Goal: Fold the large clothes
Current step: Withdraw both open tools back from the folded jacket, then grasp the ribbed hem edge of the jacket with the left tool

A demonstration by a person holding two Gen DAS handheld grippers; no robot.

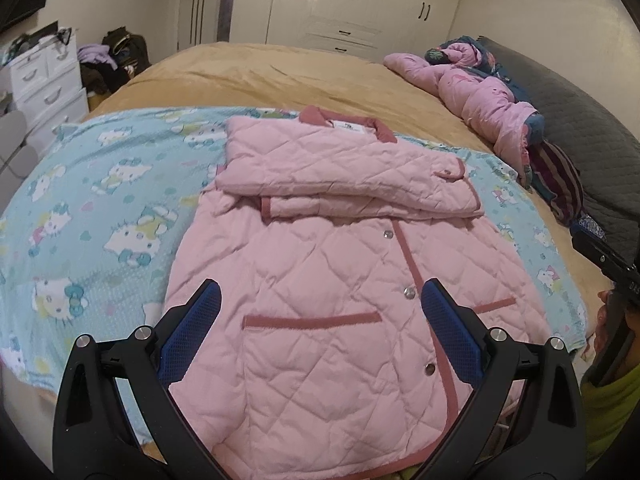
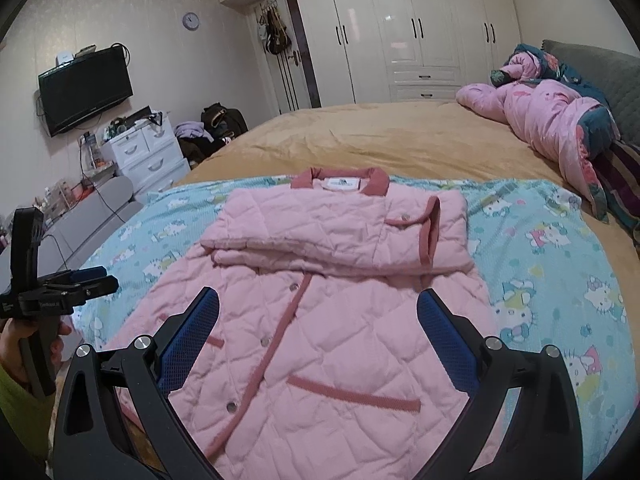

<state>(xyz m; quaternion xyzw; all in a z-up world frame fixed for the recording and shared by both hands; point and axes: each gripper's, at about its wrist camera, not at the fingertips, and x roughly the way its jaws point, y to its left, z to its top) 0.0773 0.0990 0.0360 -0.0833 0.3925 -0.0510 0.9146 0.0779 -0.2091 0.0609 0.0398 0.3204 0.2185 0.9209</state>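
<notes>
The pink jacket (image 1: 340, 280) lies flat on the bed (image 1: 280, 76), long axis running straight away from both tongs, left (image 1: 320, 332) and right (image 2: 318, 332), each wide open, empty, equally near its hem.

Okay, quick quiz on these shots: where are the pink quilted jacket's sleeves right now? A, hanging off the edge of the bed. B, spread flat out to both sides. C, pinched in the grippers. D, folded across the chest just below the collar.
D: the sleeves lie folded across the pink quilted jacket below the collar.
</notes>
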